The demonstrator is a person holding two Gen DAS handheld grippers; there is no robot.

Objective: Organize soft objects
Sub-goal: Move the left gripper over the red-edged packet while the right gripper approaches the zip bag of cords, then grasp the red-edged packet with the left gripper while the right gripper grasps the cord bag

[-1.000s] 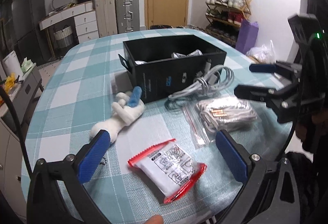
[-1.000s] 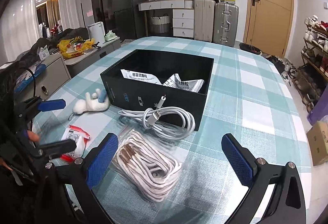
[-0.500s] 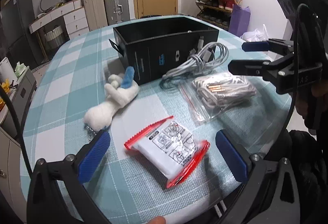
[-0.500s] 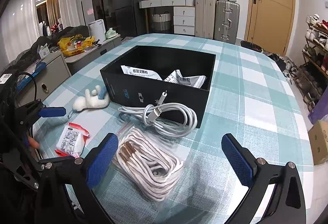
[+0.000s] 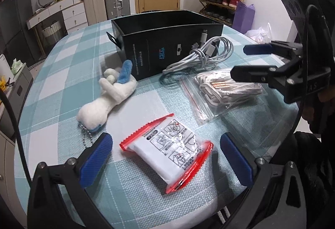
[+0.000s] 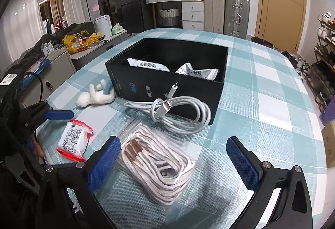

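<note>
Two hand-held grippers hang over a table (image 6: 272, 74) spread with a teal-and-white checked cloth, both with jaws spread wide and gripping nothing. In the left wrist view, the left gripper (image 5: 165, 160) has its blue pads on either side of a red-edged white sachet (image 5: 167, 151), which lies flat on the cloth and touches neither pad. At 11 o'clock from the sachet a white plush toy (image 5: 108, 97) with a blue ear lies on its side, its bead chain trailing toward the left pad. A black open-top box (image 5: 165, 40) stands at 12 o'clock, the plush just beside its near corner. A coiled white charging cable (image 5: 201, 55) rests against the box's front wall, one plug propped up on it. A clear zip bag of white cords (image 5: 226, 88) lies at 2 o'clock from the sachet, just beside the cable.

In the right wrist view, the right gripper (image 6: 175, 162) hovers over the zip bag, its pads apart on either side of the bag's near end, with no contact evident. Two printed white packets (image 6: 196, 72) lie inside the box. The same gripper shows at 3 o'clock in the left view, fingers parted above the bag. Suitcases (image 6: 226, 13) and a white dresser (image 6: 188, 9) stand against the far wall, beside a wooden door (image 6: 280, 3).
</note>
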